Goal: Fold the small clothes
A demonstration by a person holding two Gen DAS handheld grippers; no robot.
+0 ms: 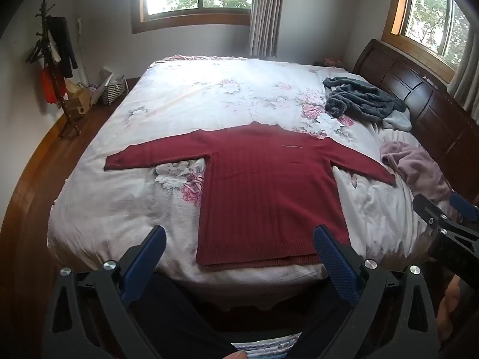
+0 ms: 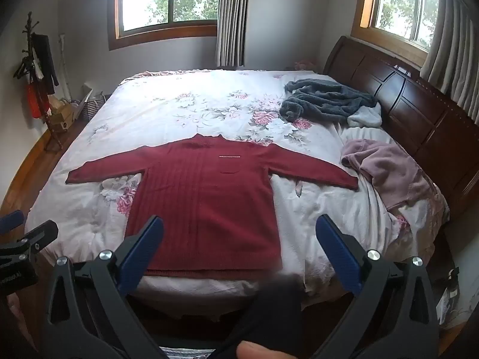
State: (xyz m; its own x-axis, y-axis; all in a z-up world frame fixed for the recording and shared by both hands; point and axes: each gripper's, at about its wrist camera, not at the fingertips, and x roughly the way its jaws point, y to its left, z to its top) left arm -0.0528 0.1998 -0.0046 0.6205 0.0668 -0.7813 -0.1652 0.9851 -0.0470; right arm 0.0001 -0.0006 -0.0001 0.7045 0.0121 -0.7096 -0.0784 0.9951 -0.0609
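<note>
Red sweater flat on floral bedspread, front up, both sleeves spread wide, hem at near bed edge, collar toward far window. I see left tongs apart, empty, hovering over near bed edge by hem, not touching fabric. Right tongs same: apart, empty, held above hem. Grey fleece garment bunched near dark wood headboard; pink garment crumpled just beside right sleeve end. Coat stand in left corner.
</note>
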